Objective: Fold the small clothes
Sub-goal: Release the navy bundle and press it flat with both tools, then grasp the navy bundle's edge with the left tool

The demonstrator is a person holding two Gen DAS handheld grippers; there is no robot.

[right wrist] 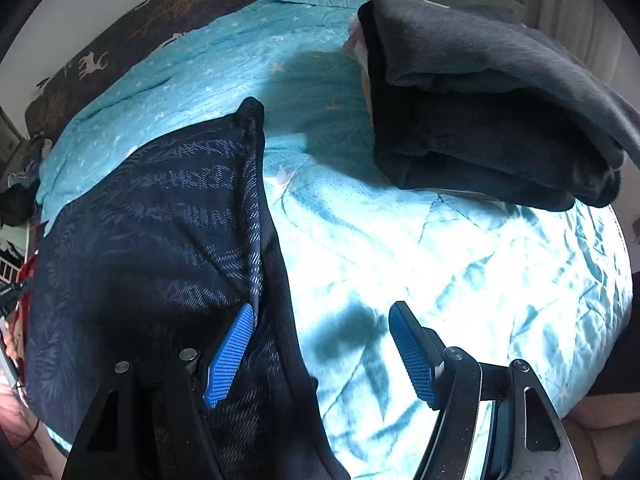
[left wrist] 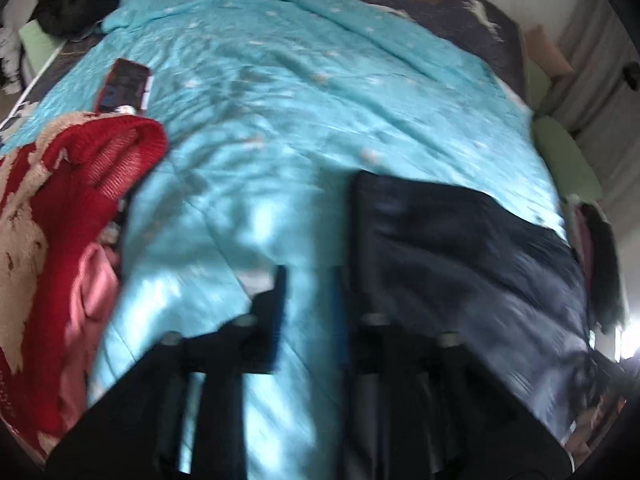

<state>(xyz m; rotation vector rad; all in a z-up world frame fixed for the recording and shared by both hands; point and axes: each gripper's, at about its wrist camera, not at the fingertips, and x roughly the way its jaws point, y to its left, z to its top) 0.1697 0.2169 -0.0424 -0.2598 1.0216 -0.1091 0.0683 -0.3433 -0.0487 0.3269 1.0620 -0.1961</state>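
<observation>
Turquoise quilt [right wrist: 460, 248]; dark garment [right wrist: 152, 232] under right gripper [right wrist: 320, 344], untouched.

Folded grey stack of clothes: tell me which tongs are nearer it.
Right. The right tongs face the grey stack across bare quilt; the left tongs see only its edge, far right.

The left gripper [left wrist: 310, 304] hangs over a turquoise quilt [left wrist: 280, 120], its jaws apart with only quilt between them. A dark garment [left wrist: 460, 260] lies just right of it. Red knitwear [left wrist: 72, 184] is heaped at the left, a phone [left wrist: 125, 89] beyond it
</observation>
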